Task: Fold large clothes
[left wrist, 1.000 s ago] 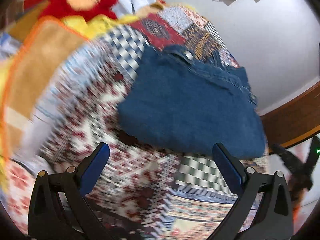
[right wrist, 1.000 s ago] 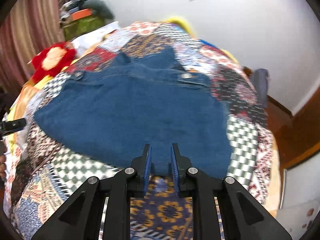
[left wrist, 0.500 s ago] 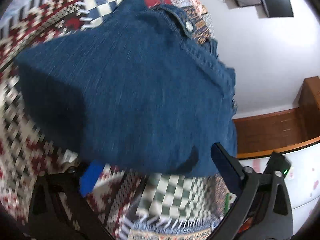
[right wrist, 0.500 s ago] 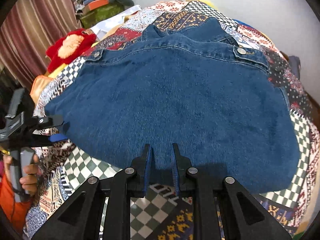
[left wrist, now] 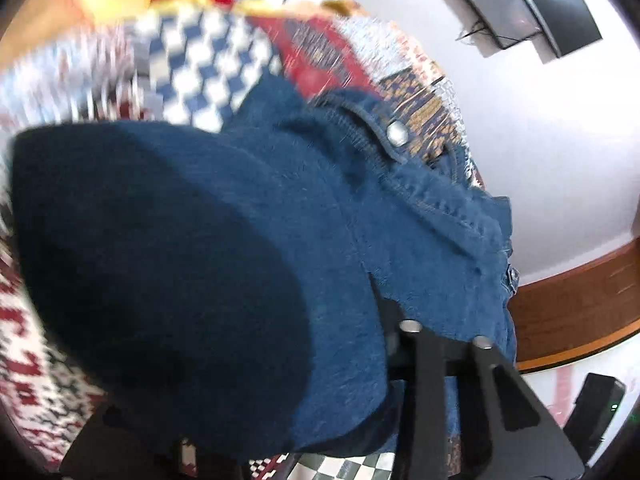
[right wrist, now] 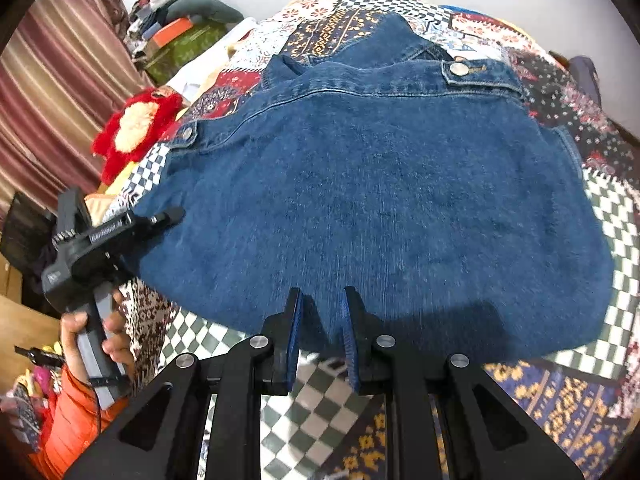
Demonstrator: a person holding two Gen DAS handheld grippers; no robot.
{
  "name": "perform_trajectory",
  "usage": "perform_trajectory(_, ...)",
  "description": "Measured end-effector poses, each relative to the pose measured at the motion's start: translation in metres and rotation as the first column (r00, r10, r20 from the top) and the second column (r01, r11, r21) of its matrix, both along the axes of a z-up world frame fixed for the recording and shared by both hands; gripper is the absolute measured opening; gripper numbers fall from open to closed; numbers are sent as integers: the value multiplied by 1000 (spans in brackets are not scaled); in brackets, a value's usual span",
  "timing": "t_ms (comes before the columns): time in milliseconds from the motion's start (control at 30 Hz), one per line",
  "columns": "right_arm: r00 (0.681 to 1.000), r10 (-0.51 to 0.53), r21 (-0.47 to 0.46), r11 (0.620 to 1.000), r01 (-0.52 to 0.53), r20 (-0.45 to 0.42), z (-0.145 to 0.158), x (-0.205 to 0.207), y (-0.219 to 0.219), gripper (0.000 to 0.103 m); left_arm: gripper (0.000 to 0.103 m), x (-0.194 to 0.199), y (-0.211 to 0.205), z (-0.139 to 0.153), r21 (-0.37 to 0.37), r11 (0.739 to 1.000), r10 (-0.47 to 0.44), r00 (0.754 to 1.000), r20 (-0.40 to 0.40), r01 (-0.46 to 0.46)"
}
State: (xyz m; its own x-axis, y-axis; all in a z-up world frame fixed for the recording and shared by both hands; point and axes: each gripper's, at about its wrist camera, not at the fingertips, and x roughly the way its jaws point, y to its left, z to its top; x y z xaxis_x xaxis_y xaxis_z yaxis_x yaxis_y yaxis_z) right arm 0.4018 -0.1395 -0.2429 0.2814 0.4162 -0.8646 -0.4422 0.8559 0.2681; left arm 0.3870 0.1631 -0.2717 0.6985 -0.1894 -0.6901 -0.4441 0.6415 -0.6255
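Observation:
A blue denim jacket (right wrist: 380, 200) lies folded on the patchwork quilt (right wrist: 600, 208), collar end far from me. My right gripper (right wrist: 322, 320) is shut on its near edge, pads pinching the denim. My left gripper (right wrist: 168, 216) shows in the right wrist view at the jacket's left edge, its fingers closed on the cloth. In the left wrist view the denim (left wrist: 240, 260) drapes over the left gripper and hides the fingertips; only one black finger arm (left wrist: 440, 380) shows.
A red plush toy (right wrist: 136, 128) lies on the quilt at the far left. Piled items (right wrist: 180, 28) sit at the back left by a striped curtain. White wall with a dark screen (left wrist: 528, 12) and a wooden ledge (left wrist: 580, 308) lie beyond the bed.
My left gripper moved in from the open quilt to the jacket's left edge and closed on it; denim now covers its view. My right gripper stayed shut on the near edge.

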Motion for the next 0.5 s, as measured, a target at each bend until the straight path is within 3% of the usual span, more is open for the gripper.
perform_trajectory(133, 999, 44, -55, 998, -43, 28, 16, -17, 5, 14, 29, -1, -3, 40, 141, 989, 33, 999, 42, -39)
perform_trajectory(267, 996, 64, -63, 996, -61, 54, 30, -28, 11, 14, 28, -23, 8, 79, 218, 970, 79, 990, 120, -104)
perform_trajectory(500, 991, 109, 2, 994, -110, 73, 43, -25, 54, 14, 28, -52, 17, 128, 391, 904, 106, 976, 191, -174)
